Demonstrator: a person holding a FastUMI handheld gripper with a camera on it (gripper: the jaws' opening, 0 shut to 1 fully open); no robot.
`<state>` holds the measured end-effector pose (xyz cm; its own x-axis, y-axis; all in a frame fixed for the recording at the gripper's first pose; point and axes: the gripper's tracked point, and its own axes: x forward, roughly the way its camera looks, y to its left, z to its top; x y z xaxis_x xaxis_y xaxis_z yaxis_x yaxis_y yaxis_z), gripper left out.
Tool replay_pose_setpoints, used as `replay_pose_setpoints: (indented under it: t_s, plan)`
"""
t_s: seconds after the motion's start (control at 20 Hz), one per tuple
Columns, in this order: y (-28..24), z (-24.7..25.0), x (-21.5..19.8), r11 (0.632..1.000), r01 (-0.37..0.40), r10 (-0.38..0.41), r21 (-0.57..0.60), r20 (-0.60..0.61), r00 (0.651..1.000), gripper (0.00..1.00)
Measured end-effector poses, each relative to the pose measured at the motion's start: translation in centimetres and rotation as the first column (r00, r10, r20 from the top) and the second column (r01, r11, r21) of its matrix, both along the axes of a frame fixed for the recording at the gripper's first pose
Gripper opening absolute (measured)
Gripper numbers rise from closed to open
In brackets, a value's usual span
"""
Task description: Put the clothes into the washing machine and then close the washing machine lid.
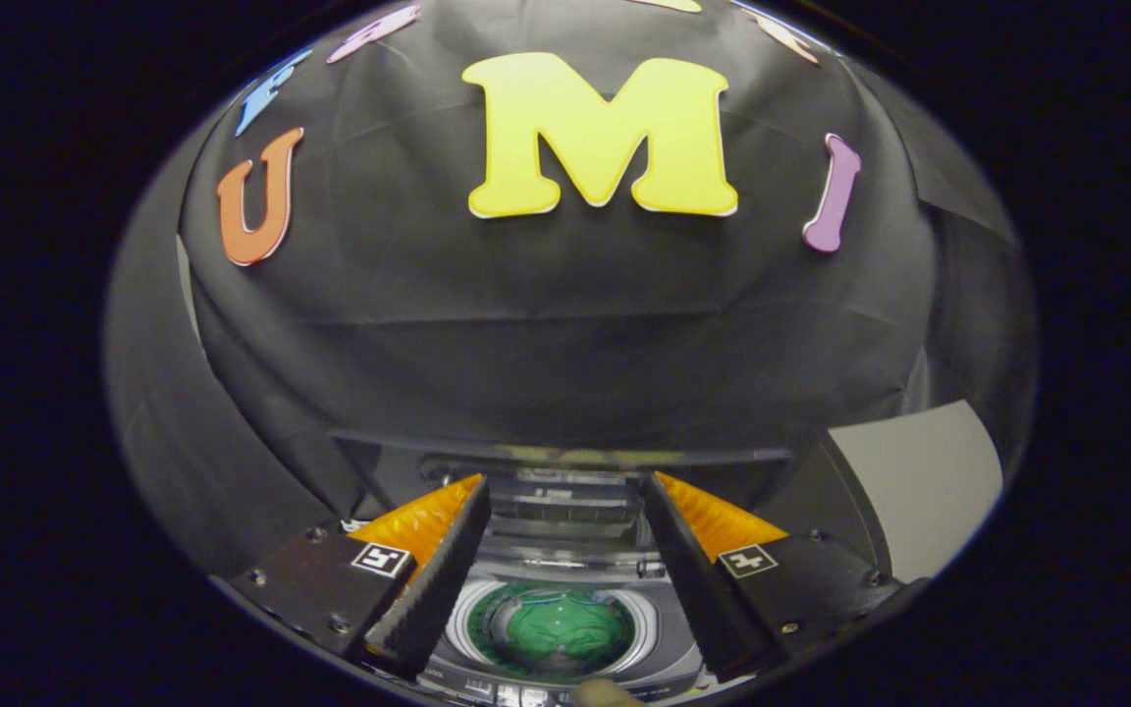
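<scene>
Green clothes (pixel 558 630) sit in the washing machine drum (pixel 624 660) at bottom centre, gripper (pixel 565 520) spread empty above, lid (pixel 565 457) left to close.

The two fingers of the gripper (pixel 565 501) are standing apart with nothing between them, and they are covering both sides of the washing machine (pixel 565 599), so only the strip between them is showing. The green clothes (pixel 558 630) are lying inside the round drum, too small and blurred for separate garments to be telling apart. The raised lid (pixel 565 457) beyond the fingertips is blending into the dark cloth wall (pixel 565 324), its edges staying unclear. A small pale rounded thing (pixel 605 692) is getting cut off below the drum; what it is cannot be told.
</scene>
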<state>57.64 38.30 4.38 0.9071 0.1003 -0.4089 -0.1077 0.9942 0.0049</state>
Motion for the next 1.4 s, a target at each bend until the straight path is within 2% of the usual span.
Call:
replay_pose_setpoints:
  t_s: [0.2, 0.5, 0.9, 1.4]
  plan:
    - [0.6, 0.8, 3.4, 1.0, 0.006, -0.006, -0.024, 0.004, 1.0, 0.99]
    - [1.2, -0.8, 5.1, 1.0, 0.007, -0.008, -0.008, -0.046, 0.999, 0.99]
    - [1.0, -1.1, 2.3, 1.0, -0.01, 0.01, 0.028, 0.004, 1.0, 0.99]
    - [0.5, -2.9, -4.0, 1.0, -0.014, 0.013, 0.025, 0.026, 1.0, 0.99]
